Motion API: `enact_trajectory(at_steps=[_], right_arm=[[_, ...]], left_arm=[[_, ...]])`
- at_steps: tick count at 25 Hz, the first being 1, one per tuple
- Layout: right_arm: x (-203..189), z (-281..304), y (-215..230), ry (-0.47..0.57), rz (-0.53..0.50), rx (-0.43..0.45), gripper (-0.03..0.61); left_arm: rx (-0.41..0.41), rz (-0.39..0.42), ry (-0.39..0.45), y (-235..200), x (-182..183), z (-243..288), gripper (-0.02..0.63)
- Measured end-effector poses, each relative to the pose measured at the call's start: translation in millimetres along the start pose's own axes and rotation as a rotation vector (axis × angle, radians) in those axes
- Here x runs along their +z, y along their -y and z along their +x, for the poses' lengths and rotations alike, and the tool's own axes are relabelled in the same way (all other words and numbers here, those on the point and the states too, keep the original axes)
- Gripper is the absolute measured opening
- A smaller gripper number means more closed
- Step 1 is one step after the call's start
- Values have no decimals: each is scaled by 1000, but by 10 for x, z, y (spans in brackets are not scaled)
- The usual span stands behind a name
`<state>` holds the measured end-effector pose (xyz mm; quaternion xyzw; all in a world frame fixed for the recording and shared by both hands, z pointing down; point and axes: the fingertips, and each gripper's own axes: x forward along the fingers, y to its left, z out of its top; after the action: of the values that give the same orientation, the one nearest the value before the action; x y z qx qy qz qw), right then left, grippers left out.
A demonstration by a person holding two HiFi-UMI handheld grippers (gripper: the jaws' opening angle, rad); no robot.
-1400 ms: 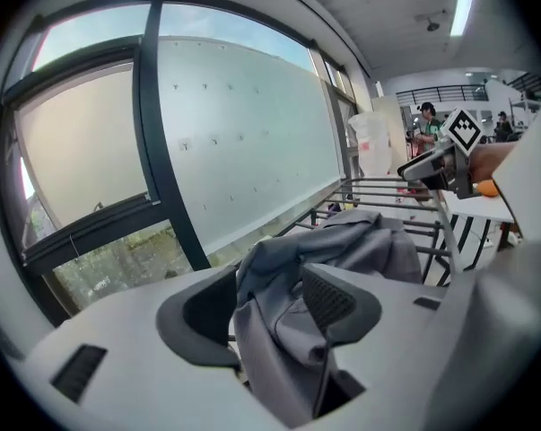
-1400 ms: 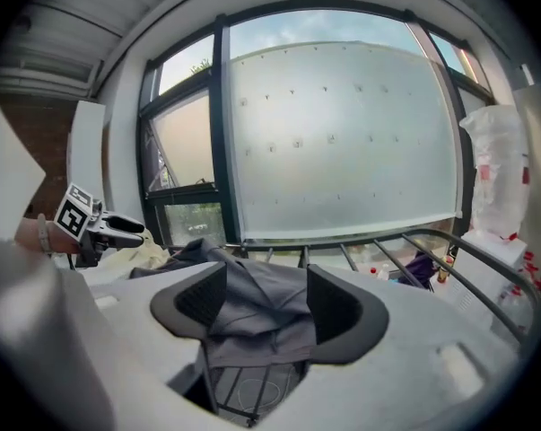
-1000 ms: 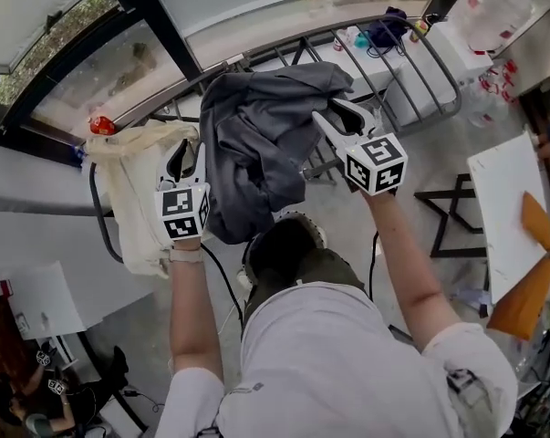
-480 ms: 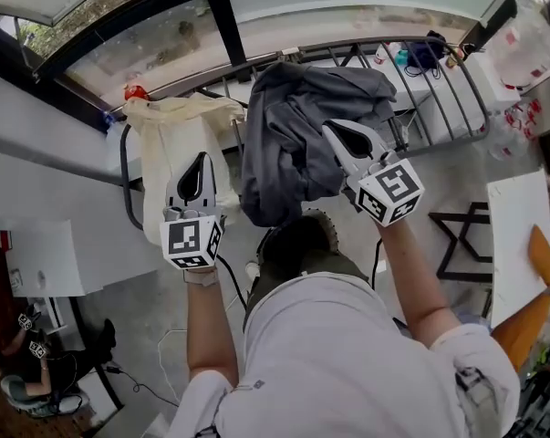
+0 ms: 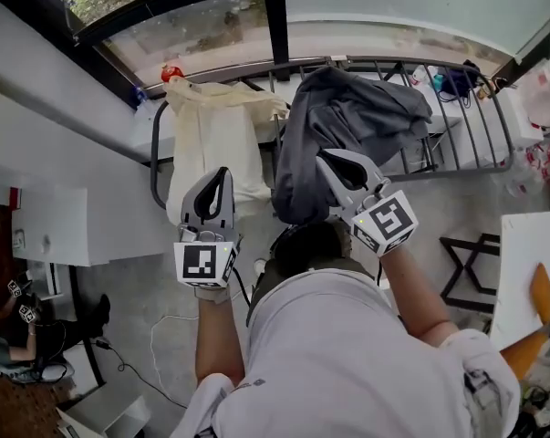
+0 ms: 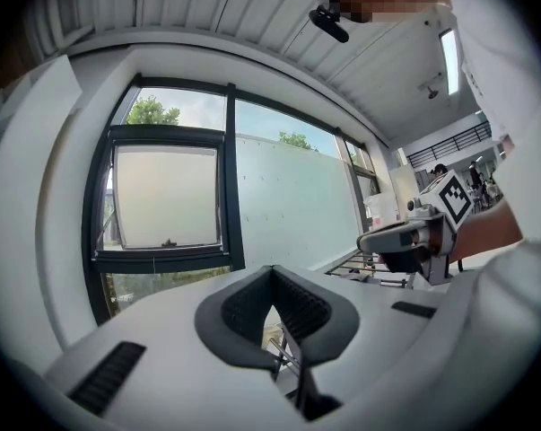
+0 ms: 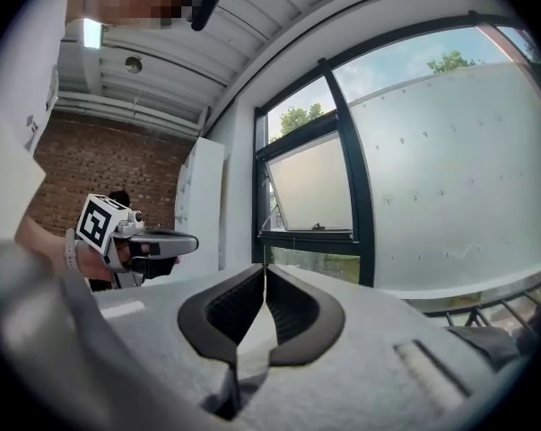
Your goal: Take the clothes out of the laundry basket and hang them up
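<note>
A grey garment [image 5: 347, 126] is draped in a heap over the metal drying rack [image 5: 457, 108]. A cream garment [image 5: 220, 135] hangs on the rack's left end. My left gripper [image 5: 223, 173] is shut and empty, its tip in front of the cream garment's lower part. My right gripper [image 5: 323, 157] is also shut and empty, its tip against the grey garment's lower edge in the head view. Both gripper views show meeting jaws [image 6: 270, 277] [image 7: 265, 275] pointing at the window. A dark round container [image 5: 297, 245] sits below the grey garment, partly hidden by my body.
A large window [image 5: 256, 26] runs behind the rack. A white cabinet [image 5: 56, 235] stands at the left, and a white table [image 5: 521, 263] and a black frame [image 5: 466, 272] at the right. A cable [image 5: 165, 336] lies on the floor. A person [image 5: 10, 336] crouches lower left.
Both grippers have drawn back from the grey garment toward my body and their jaws have shut. The grey garment stays on the rack.
</note>
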<state>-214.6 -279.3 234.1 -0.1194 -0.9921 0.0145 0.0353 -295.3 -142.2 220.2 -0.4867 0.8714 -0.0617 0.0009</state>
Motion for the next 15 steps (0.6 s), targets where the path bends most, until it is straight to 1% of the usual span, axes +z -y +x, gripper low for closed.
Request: enact_trajectory(at_steps=[4,7,9,11,15], right_arm=[[48,116,-235,6,-47,67,14],[12,152,-339,0,-50,81,14],[-20,161,-386,1,-47,83,14],[-50,171,-418,0,-49,86,14],[-117,189,-477,-17,-62,94,14]], left_arm=[[11,47,-9,-14,1,-135,2],[24,56,-18,-41,-62,-221,2],[33,45,-11,-49,-75,-261,2],[43,17,11,-48,-74,-277,2],[60,-15,15,-81,-150,-309,2]])
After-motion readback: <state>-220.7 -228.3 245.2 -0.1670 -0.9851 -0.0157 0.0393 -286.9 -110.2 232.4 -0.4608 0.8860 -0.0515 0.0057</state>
